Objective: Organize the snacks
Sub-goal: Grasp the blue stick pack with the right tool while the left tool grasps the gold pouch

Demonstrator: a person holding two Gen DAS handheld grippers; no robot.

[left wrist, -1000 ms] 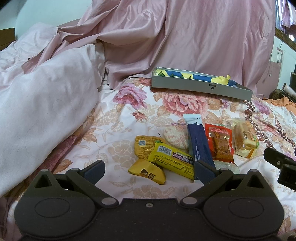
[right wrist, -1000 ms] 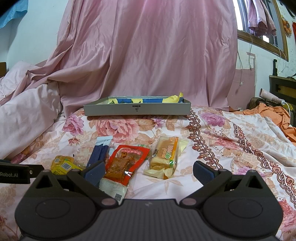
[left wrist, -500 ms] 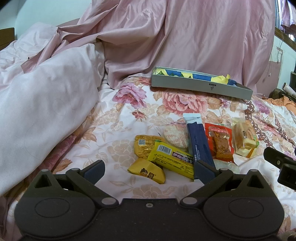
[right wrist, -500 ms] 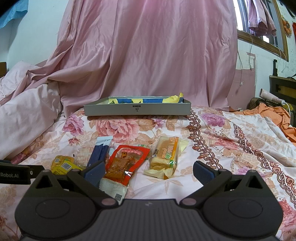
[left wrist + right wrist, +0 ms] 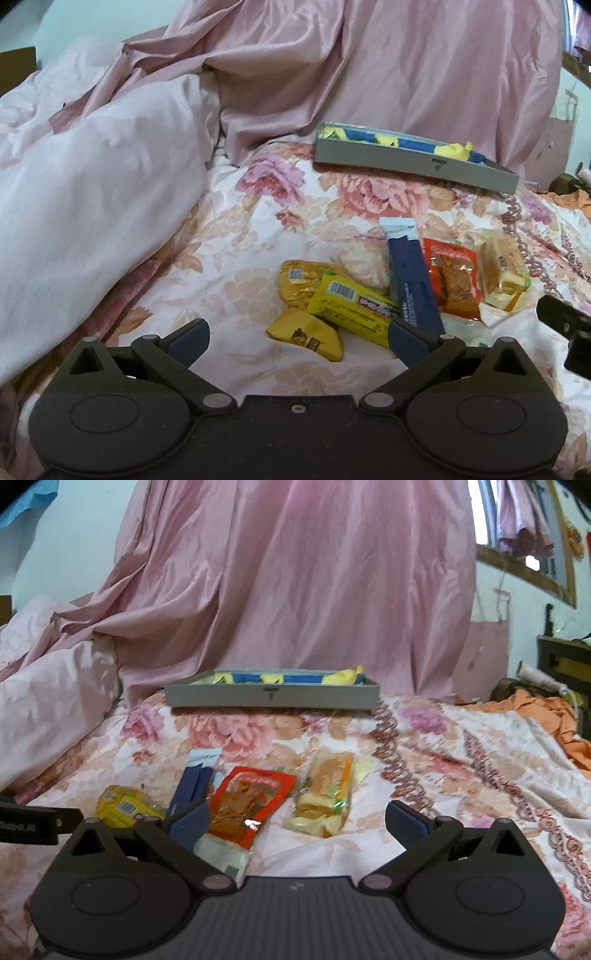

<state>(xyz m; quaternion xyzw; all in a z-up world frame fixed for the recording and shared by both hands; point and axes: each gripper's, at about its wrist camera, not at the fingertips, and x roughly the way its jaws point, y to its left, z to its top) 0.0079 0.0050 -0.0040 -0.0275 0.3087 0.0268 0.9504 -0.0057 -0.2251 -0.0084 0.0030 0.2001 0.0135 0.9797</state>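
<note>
Snacks lie in a loose cluster on the floral bedspread (image 5: 236,236) near me, well short of the grey tray (image 5: 272,696) at the far side. My left gripper (image 5: 297,334) and right gripper (image 5: 295,821) both hang wide open, holding nothing. Nearest my left is the yellow wedge pack (image 5: 308,334), with the yellow bar (image 5: 354,308) overlapping a golden pack (image 5: 303,277); the blue stick (image 5: 413,284), red pouch (image 5: 249,805) and wrapped cake (image 5: 327,792) lie further right. All look light, crinkly and slippery — the cake soft and crushable. I'd pinch across a pack's narrow width, gently.
</note>
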